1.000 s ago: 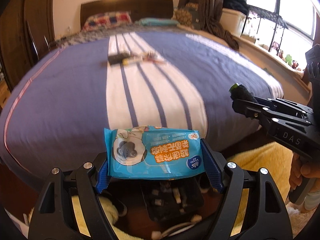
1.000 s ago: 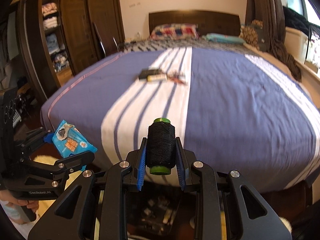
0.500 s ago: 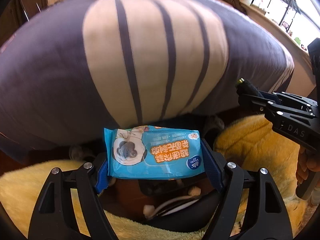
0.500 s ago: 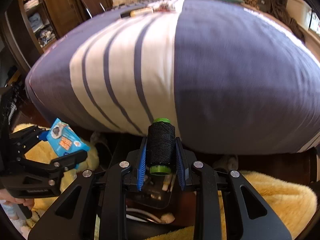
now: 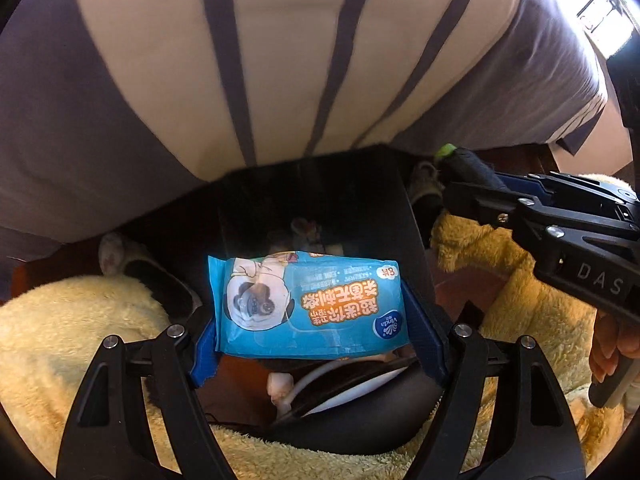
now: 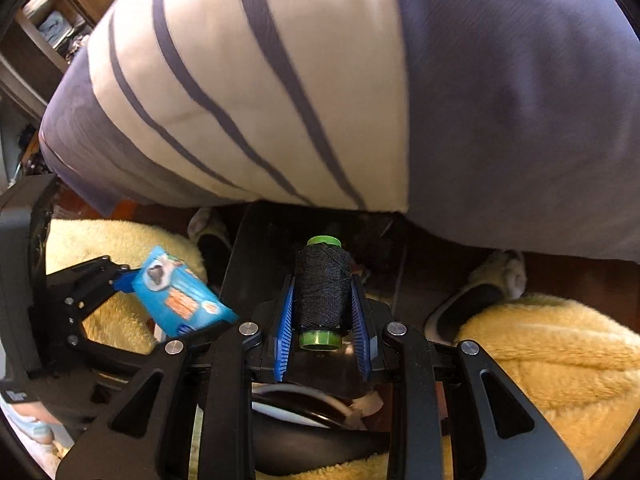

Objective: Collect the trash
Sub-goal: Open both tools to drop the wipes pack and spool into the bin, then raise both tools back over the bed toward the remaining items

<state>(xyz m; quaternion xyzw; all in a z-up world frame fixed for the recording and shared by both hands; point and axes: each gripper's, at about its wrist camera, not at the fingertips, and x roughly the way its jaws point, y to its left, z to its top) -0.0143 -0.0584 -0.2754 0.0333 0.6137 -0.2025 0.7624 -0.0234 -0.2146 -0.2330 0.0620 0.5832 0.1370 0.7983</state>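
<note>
Below striped bedding (image 5: 280,60), left tool (image 5: 316,336) clamps one wipes pack (image 5: 308,304), right tool (image 6: 322,320) one thread spool (image 6: 323,288).

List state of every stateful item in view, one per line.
Left gripper: shut on the blue wet-wipes packet.
Blue wet-wipes packet: sealed flap down, held crosswise above the bin.
Right gripper: shut on the black thread spool.
Black thread spool with green core: held lengthwise between the blue fingers.
Black open-top trash bin: open, scraps inside.
Grey slipper: lying on the floor.
</note>
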